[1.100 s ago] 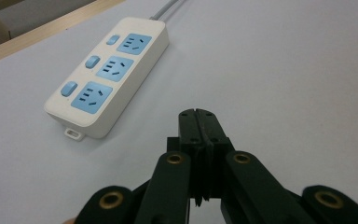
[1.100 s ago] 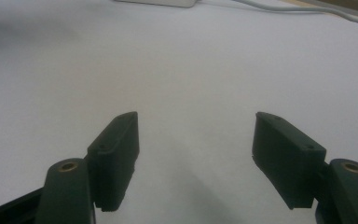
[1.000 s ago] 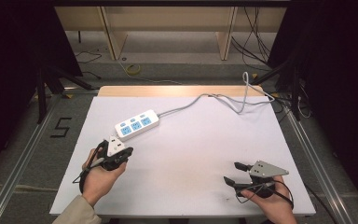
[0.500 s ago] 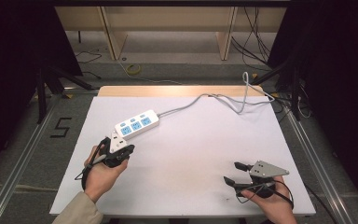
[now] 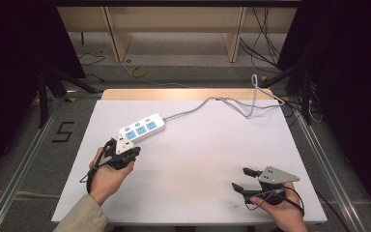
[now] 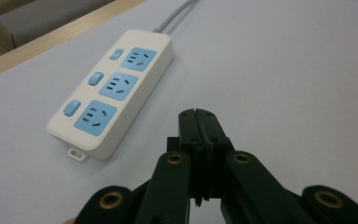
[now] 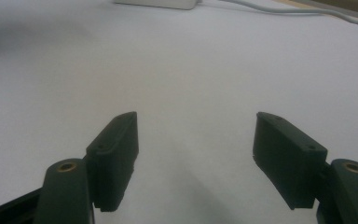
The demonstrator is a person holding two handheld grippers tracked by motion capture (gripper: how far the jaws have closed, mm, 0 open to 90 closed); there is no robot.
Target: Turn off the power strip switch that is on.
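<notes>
A white power strip (image 5: pixel 141 129) with three blue sockets and three blue switches lies on the white table (image 5: pixel 198 154), its grey cable (image 5: pixel 207 104) running to the back right. In the left gripper view the power strip (image 6: pixel 114 91) is just ahead and to the left of my left gripper (image 6: pixel 200 122), whose jaws are pressed together with nothing between them. From above, the left gripper (image 5: pixel 134 151) sits just short of the strip's near end. My right gripper (image 5: pixel 244 179) rests near the front right edge; in its own view the right gripper (image 7: pixel 196 140) stands wide open over bare table.
The cable loops near the table's back right corner (image 5: pixel 256 96). A wooden strip (image 5: pixel 183 94) edges the back of the table. Wooden shelving (image 5: pixel 174 29) and floor cables lie beyond. A floor mark "5" (image 5: pixel 63 131) sits to the left.
My left gripper has edged slightly forward and right, closer to the near end of the power strip. The right gripper has stayed put.
</notes>
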